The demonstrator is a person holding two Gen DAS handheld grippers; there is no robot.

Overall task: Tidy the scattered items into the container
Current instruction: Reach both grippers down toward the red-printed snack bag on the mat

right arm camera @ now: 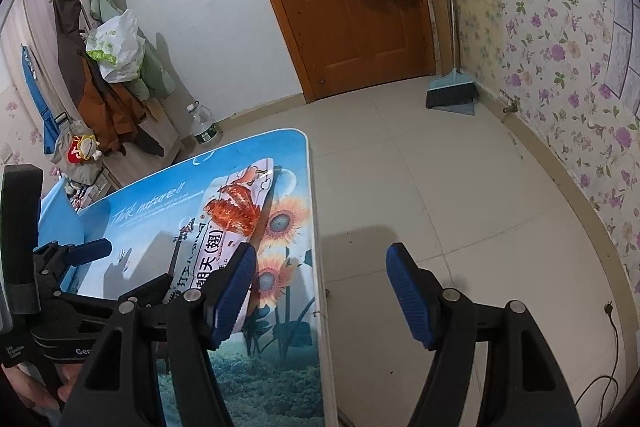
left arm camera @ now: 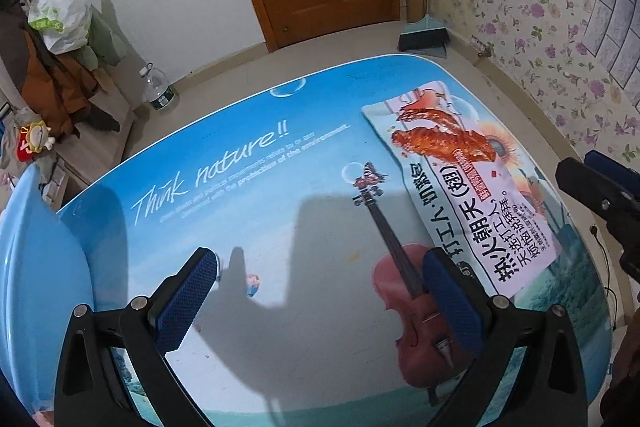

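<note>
- At the far left of the left wrist view, the curved rim of a light blue container point(left arm camera: 28, 267) stands at the left edge of the tabletop point(left arm camera: 248, 195).
- The tabletop carries a printed blue picture: the words "Think nature!!", a violin, sunflowers and a strip of forest along the near edge.
- The left tool point(left arm camera: 320, 303) hangs over the middle of the tabletop, tilted downward, its two blue ribbed pads spread wide with only bare printed surface between them; it pinches nothing.
- Its shadow falls on the tabletop just beyond the pads.
- Just right of the left tool lies a flat snack packet point(left arm camera: 460, 187), pale pink with a picture of glazed chicken wings and large black Chinese lettering; it lies on the right part of the tabletop, its near corner just beside the left tool's right pad.
- The packet lies outside the container, well apart from it.
- The right tool point(right arm camera: 320, 297) hovers past the tabletop's right edge, its pads spread apart and empty; its left pad is over the packet's near end, its right pad over the tiled floor point(right arm camera: 440, 187).
- Beyond stand a wooden door point(right arm camera: 352, 19) and a broom point(right arm camera: 452, 91) against floral wallpaper.
</note>
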